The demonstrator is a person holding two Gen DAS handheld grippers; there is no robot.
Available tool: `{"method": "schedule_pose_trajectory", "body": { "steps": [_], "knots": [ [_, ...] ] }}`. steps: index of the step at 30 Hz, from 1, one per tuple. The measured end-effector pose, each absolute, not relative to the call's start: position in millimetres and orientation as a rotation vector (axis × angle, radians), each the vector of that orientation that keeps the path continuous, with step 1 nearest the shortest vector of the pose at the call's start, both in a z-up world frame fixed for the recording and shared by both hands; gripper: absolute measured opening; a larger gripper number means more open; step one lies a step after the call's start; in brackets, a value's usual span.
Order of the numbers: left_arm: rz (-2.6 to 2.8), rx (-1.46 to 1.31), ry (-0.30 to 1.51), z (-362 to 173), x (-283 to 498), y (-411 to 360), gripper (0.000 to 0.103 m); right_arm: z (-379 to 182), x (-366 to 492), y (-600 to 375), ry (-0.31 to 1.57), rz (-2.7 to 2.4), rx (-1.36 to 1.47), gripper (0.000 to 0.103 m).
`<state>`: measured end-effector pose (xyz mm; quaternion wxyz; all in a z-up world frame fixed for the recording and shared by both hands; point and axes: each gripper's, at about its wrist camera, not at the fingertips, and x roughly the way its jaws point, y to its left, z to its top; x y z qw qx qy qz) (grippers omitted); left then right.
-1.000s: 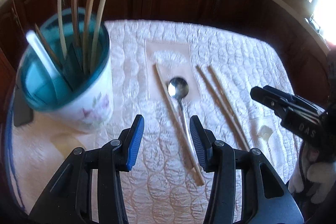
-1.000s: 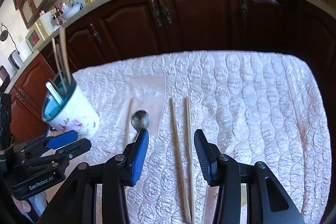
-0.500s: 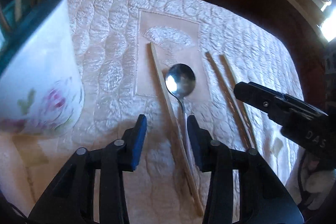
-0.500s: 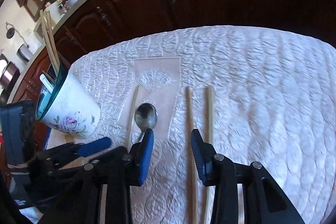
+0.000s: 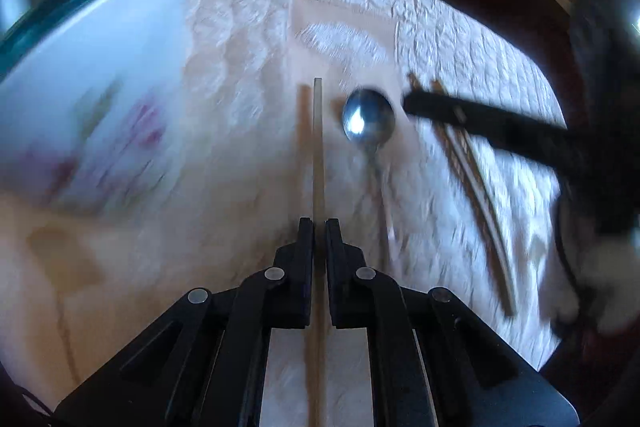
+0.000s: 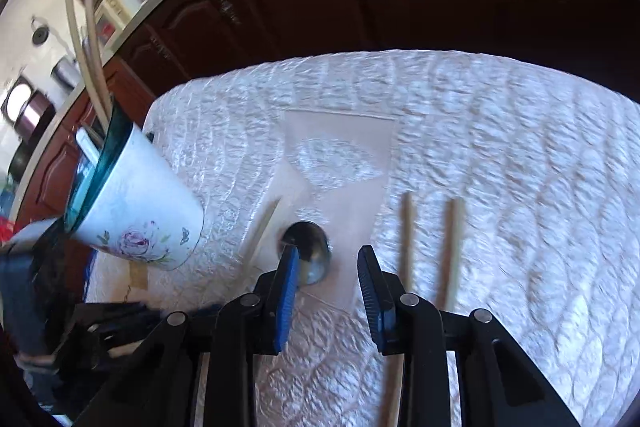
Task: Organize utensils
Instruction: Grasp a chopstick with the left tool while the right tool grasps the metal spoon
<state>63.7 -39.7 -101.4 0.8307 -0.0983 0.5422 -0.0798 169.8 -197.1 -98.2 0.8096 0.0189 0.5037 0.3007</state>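
Quilted cloth (image 6: 500, 147), flower-printed cup (image 6: 140, 211), no legible writing

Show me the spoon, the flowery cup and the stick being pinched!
spoon (image 5: 368, 120), left wrist view, on its shiny bowl.
flowery cup (image 6: 140, 215), right wrist view, on its white side.
pinched chopstick (image 5: 318, 155), left wrist view, mid-shaft.

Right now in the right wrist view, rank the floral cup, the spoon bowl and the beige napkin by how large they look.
1. floral cup, though it sits nearer the lens edge, so fisheye stretch may flatter it.
2. beige napkin, close behind the cup.
3. spoon bowl, clearly smallest and partly hidden by the right gripper.
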Motion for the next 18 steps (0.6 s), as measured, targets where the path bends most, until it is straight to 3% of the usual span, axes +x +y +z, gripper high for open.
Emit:
{"method": "schedule_pose_trajectory", "body": {
  "steps": [6,7,10,13,18],
  "knots": [
    [-0.183,-0.186,1.184,-101.1,32.8,-26.3,0.005,-118.6,189.7,-168.9,1.116,0.708,-0.025,0.028],
    [-0.185,-0.177,1.185,-100.5,31.6,-27.1,0.005,-122.5,192.5,-166.3,1.124,0.713,-0.032,0.018],
    [-0.185,-0.167,1.179,-97.0,35.4,-28.1,0.013,-126.4,192.3,-161.3,1.125,0.736,-0.041,0.004],
    [-0.185,-0.168,1.166,-94.4,47.4,-28.7,0.024,-119.3,180.6,-168.8,1.118,0.758,-0.034,0.004],
    [-0.159,-0.145,1.147,-94.1,71.4,-34.9,0.026,-120.8,149.1,-190.2,1.144,0.777,-0.05,0.004]
  ]
}}
